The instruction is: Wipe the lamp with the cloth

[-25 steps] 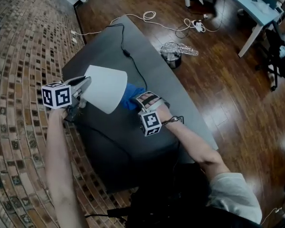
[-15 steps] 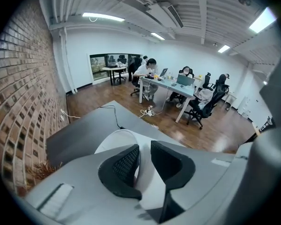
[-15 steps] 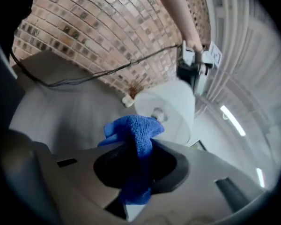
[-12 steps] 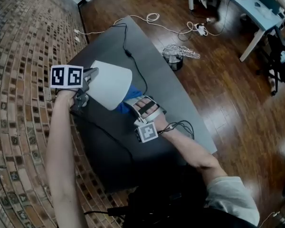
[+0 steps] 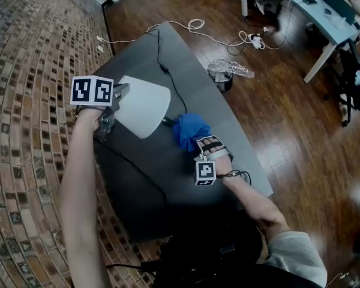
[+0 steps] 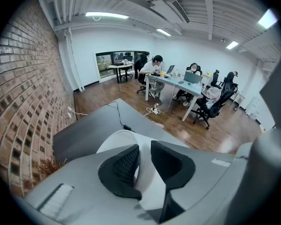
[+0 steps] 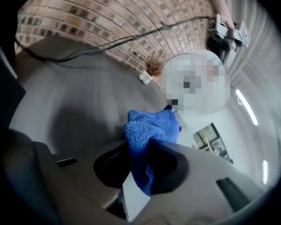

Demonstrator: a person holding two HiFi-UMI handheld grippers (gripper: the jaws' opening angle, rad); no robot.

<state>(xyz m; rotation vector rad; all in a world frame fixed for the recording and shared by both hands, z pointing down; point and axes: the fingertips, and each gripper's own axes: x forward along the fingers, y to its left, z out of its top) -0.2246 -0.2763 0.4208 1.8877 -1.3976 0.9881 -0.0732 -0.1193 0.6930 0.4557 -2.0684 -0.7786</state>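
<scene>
A dark grey table (image 5: 168, 179) is standing against a brick wall (image 5: 30, 101), with glossy wooden floor (image 5: 288, 131) spreading out on its other side. A black cord (image 5: 161, 59) is running across the tabletop, and white cables (image 5: 195, 26) are lying looped on the floor towards a power strip (image 5: 255, 39). In the left gripper view, people are sitting at a long desk (image 6: 178, 83) with office chairs (image 6: 213, 104) around it.

A small waste bin (image 5: 221, 77) is standing on the floor just beside the table, lined with a crumpled clear plastic bag; what is lying inside it cannot be made out.

The lamp's white shade (image 5: 144, 105) is tilting over the table's left part. The left gripper (image 5: 119, 92) is clamping the shade's rim, its two dark jaws pressing on the thin white wall (image 6: 147, 182) from either side. The right gripper (image 5: 200, 143) is pinching the blue cloth (image 5: 191, 129), which is bunching out beyond its jaws (image 7: 150, 130). The cloth is hanging near the shade's wide end but apart from it, over the table's right part.
</scene>
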